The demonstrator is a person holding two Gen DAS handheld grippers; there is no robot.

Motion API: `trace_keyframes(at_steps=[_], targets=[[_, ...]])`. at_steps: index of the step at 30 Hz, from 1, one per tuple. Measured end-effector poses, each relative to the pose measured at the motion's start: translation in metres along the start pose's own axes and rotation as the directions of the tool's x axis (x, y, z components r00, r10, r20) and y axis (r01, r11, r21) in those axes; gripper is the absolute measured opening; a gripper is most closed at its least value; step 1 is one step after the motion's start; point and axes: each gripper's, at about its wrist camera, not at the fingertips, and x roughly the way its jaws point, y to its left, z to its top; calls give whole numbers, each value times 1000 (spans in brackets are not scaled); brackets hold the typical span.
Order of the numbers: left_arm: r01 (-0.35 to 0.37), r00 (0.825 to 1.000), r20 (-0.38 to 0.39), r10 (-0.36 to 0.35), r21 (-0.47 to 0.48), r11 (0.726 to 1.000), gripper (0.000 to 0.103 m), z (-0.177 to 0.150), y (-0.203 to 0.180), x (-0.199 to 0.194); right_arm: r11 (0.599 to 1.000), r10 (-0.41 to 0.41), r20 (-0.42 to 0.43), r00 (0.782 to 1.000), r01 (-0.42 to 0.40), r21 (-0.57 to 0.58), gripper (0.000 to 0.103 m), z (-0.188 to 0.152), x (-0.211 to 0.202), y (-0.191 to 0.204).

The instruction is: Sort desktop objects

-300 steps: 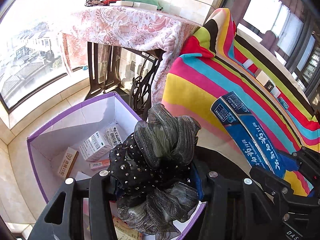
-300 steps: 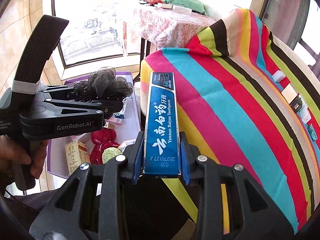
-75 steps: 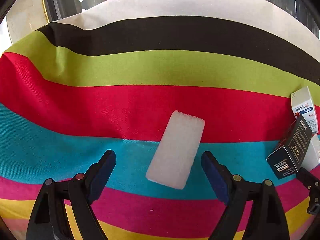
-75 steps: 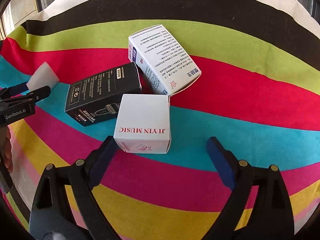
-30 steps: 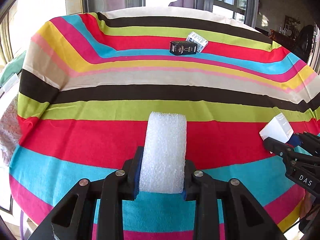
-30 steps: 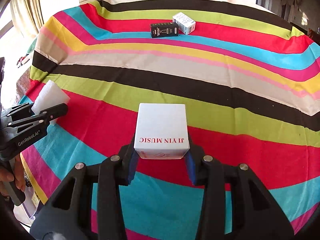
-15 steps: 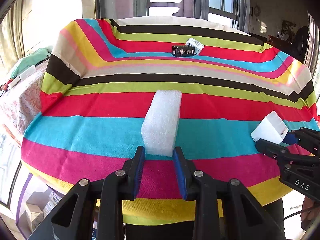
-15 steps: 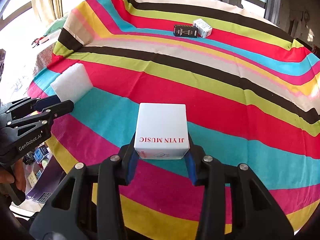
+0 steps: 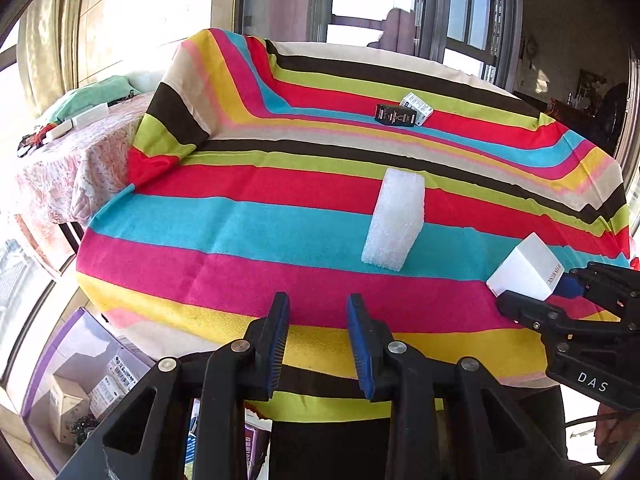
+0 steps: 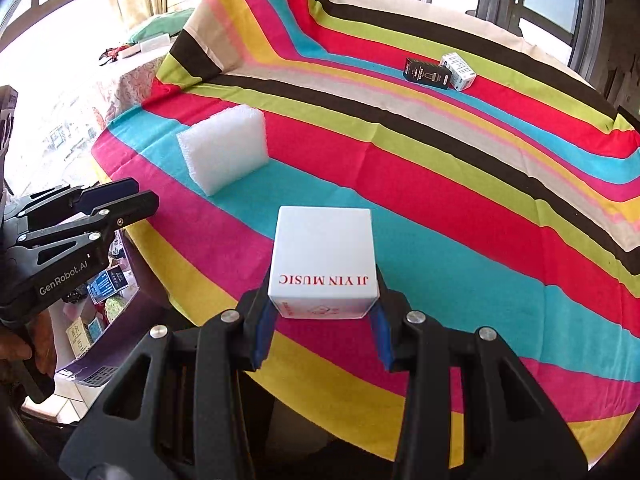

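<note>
Right wrist view is showing the right gripper (image 10: 322,312) pinching a white box printed "JI YIN MUSIC" (image 10: 323,260), which is hanging above the near edge of the bench (image 10: 460,208) under its striped cloth. The left gripper (image 9: 318,340) is pointing at the same bench with its 2 blue pads standing narrowly apart and nothing between them; the white foam block (image 9: 394,220) is sitting on the cloth, well ahead of those pads and not touching them.

On progress, the sorting is looking partly done. A purple-rimmed storage box (image 9: 52,368) is standing on the floor beside the bench and is already holding several small cartons, so some things have been put away. 3 things are lying loose on the cloth: the foam block near the front, and a black carton (image 9: 396,114) touching a white carton (image 9: 418,105) at the far side. My judgement is that the music box is heading for the storage box, while the foam block is needing a fresh grasp and the 2 far cartons are waiting after it.
</note>
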Motion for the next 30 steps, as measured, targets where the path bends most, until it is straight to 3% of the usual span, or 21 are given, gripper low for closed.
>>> trace_keyframes(at_steps=[7, 9, 11, 17, 21, 28, 30], targets=[[-23, 1000, 9, 23, -69, 997, 29, -15, 27, -12, 993, 55, 16, 998, -53, -103, 44, 1, 1, 40], [-31, 999, 20, 33, -92, 995, 22, -20, 37, -17, 987, 81, 22, 996, -77, -142, 44, 2, 3, 55], [-55, 998, 13, 56, -102, 993, 14, -26, 48, -19, 976, 106, 18, 994, -101, -193, 44, 3, 5, 73], [-130, 991, -8, 131, -195, 972, 14, -46, 92, -30, 922, 199, -7, 980, -189, -338, 44, 10, 13, 126], [-200, 980, -36, 197, -275, 940, 14, -60, 128, -36, 868, 236, -32, 971, -225, -442, 44, 16, 20, 165], [-301, 953, -102, 285, -409, 861, 16, -89, 187, -48, 744, 300, -87, 950, -290, -602, 44, 7, 30, 234], [-325, 945, -124, 302, -433, 841, 23, -96, 199, -51, 715, 315, -108, 943, -311, -627, 45, 2, 34, 247]])
